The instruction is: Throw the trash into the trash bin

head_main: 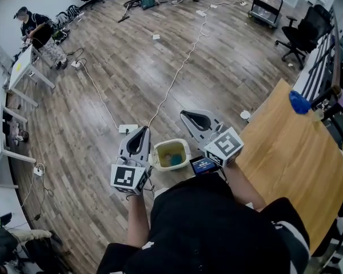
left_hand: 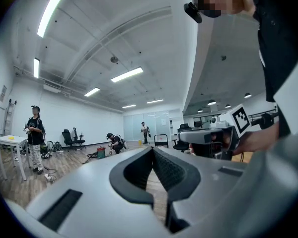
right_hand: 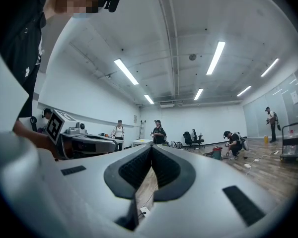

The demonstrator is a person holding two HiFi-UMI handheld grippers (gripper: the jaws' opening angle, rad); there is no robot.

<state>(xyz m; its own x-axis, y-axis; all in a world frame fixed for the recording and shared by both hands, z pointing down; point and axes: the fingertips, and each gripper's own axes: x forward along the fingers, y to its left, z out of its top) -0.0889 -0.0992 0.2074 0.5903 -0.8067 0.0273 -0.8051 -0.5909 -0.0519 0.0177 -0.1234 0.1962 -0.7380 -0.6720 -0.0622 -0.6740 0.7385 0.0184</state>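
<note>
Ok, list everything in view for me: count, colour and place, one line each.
trash bin: one, cream, on the floor, seen between the two grippers; yellowish and teal bits inside
table: one, light wood, at the right
blue object: one, at the table's far edge; cannot tell what it is
power strip: one, white, on the floor beyond the bin
cable: one, white, running away across the wood floor
office chair: one, black, upper right
cart: one, dark frame, far end
desk: one, white, at the left
person: one, dark top, by that desk
left gripper: one, grey, jaws together, empty
right gripper: one, grey, jaws together, empty
</note>
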